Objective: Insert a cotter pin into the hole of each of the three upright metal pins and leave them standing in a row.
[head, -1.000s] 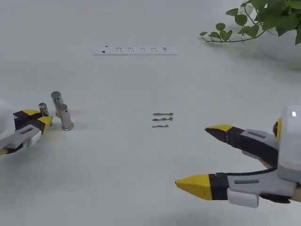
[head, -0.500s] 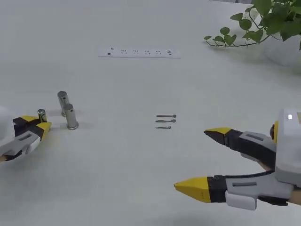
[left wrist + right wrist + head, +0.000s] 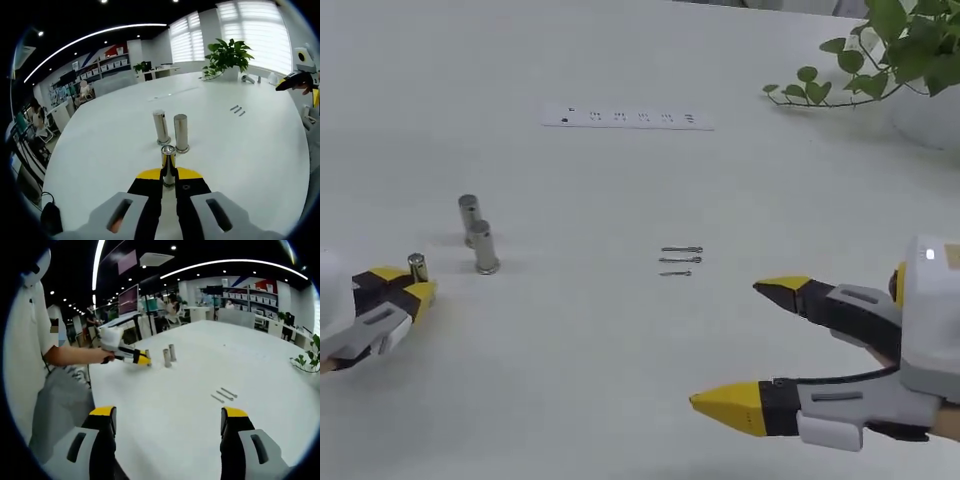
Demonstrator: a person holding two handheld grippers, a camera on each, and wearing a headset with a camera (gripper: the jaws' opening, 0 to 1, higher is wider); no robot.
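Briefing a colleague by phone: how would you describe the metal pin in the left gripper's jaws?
On the white workbench, go to its left side, where the yellow-tipped left gripper reaches in. The short, shiny, cylindrical metal pin stands between its shut jaws. Unlike the two other upright pins, which stand free beyond it, this one is gripped.

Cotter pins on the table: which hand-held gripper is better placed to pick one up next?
Probably right. The right hand-held gripper is open, empty and nearer the three cotter pins; the left hand-held gripper is shut on a metal pin, farther away.
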